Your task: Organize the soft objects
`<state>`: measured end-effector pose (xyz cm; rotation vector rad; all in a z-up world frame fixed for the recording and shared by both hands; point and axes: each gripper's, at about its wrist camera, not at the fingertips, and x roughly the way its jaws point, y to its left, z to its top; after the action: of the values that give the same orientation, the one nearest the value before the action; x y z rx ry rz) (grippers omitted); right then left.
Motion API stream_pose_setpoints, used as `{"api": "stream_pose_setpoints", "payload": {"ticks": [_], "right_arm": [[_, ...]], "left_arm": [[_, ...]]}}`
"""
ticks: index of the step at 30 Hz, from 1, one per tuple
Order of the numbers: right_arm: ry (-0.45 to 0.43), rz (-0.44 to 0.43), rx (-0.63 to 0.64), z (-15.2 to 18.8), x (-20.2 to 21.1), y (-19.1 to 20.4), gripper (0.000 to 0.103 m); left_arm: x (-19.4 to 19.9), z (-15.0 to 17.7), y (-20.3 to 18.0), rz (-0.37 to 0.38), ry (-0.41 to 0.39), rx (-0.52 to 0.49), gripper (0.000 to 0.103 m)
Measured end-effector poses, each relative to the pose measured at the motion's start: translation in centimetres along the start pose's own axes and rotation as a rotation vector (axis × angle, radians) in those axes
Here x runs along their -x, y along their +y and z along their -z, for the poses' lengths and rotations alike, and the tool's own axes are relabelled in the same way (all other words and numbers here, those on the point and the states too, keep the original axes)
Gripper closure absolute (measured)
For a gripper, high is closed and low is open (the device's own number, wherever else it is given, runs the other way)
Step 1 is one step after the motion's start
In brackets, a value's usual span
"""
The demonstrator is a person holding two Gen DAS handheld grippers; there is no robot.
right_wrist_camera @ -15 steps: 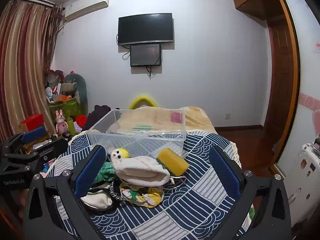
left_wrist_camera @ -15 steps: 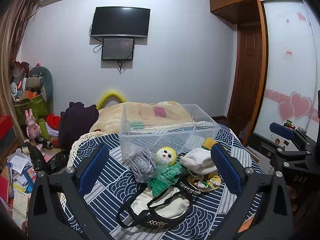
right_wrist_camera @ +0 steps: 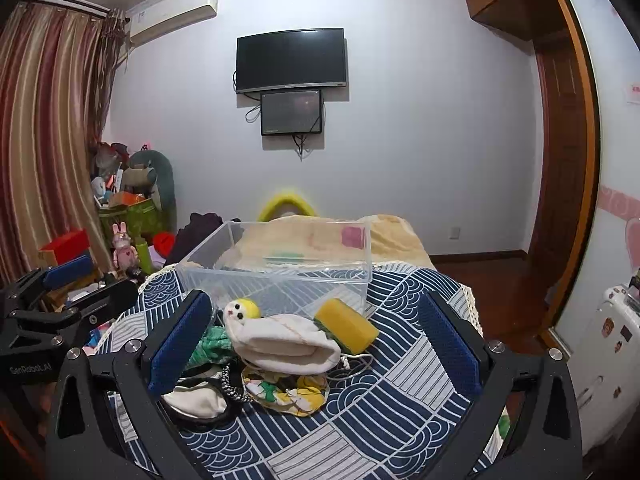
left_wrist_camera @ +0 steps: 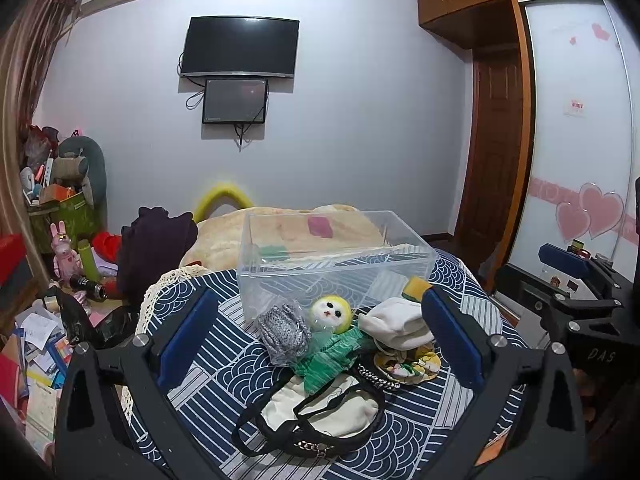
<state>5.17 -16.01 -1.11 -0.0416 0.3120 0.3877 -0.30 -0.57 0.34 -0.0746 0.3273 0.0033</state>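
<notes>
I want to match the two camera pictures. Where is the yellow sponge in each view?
Left wrist: the yellow sponge is right of centre, mostly hidden behind the white cloth and the gripper finger.
Right wrist: the sponge is fully visible at centre, right of the cloth.
Shared landmark: the clear plastic box just behind it.
</notes>
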Motion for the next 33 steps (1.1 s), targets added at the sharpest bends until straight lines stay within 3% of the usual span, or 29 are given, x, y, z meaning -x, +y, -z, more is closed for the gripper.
{"api": "stream_pose_setpoints", "payload": {"ticks": [33], "right_arm": [[-0.003, -0.009, -0.005, -0.25, 0.26, 0.21, 0.0]], "left_arm": [[0.48, 0.05, -0.8, -0.014, -0.019, -0.011, 0.0]]}}
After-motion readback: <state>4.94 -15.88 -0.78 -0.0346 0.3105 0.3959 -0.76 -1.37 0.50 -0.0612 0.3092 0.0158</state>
